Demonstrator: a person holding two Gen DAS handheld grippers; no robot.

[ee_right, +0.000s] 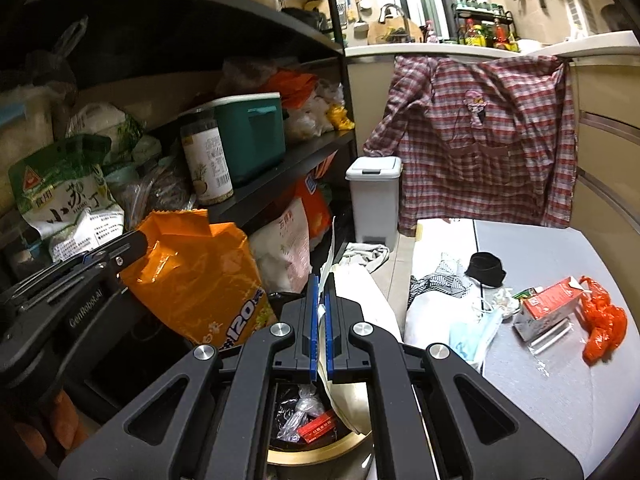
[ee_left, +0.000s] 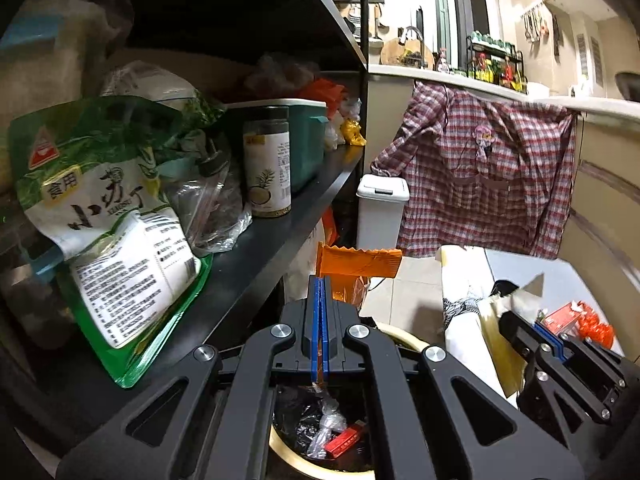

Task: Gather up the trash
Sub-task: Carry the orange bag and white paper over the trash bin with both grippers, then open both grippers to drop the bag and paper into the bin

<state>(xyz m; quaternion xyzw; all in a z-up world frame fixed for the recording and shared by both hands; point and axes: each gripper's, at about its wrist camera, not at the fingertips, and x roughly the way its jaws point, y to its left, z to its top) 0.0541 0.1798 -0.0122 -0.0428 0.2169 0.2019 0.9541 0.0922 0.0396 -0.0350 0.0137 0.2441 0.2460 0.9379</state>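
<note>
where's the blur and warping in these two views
Left wrist view: the right edge by the counter smears with motion, the green bag up close is soft, and the shelf edge bows. Right wrist view: sharper overall, with the top shelf curving and dark corners.

The black left gripper with blue finger pads point(ee_left: 320, 312) points toward twelve o'clock, tilted downward, jaws closed. The matching black right gripper with blue pads point(ee_right: 320, 308), at its four o'clock, also tilts downward with jaws closed.
</note>
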